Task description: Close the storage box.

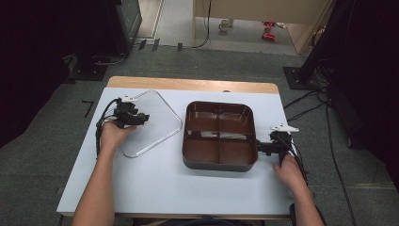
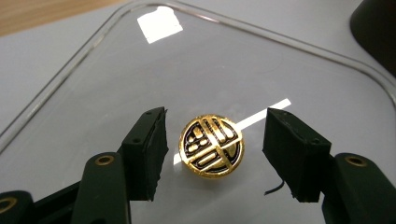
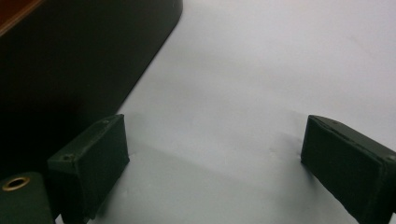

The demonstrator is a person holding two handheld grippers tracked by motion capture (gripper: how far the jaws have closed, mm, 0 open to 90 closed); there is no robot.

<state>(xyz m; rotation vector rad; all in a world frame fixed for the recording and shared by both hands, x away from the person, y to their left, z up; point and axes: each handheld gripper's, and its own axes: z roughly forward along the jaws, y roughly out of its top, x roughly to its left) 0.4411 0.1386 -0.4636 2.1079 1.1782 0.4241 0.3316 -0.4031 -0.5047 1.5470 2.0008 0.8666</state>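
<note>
A clear, rounded-square lid [image 1: 157, 125] lies flat on the white table [image 1: 155, 183], left of a brown tray [image 1: 220, 165] with four compartments. On the lid [image 2: 280, 60] sits a small round gold and black emblem [image 2: 211, 145], raised like a knob. My left gripper [image 2: 215, 119] is open with one jaw on each side of the emblem and a gap on both sides. From above, the left gripper [image 1: 142, 117] reaches over the lid's left part. My right gripper [image 3: 217, 126] is open wide over bare table, beside the tray's dark outer wall [image 3: 70, 60]. The right gripper [image 1: 260, 148] points at the tray's near right corner.
The tray's compartments look empty. A wooden strip [image 1: 188, 84] borders the table's far edge. Cables [image 1: 99, 127] trail from both grippers. Dark stands and cables are on the floor around the table. The tray's corner [image 2: 376, 28] shows behind the lid.
</note>
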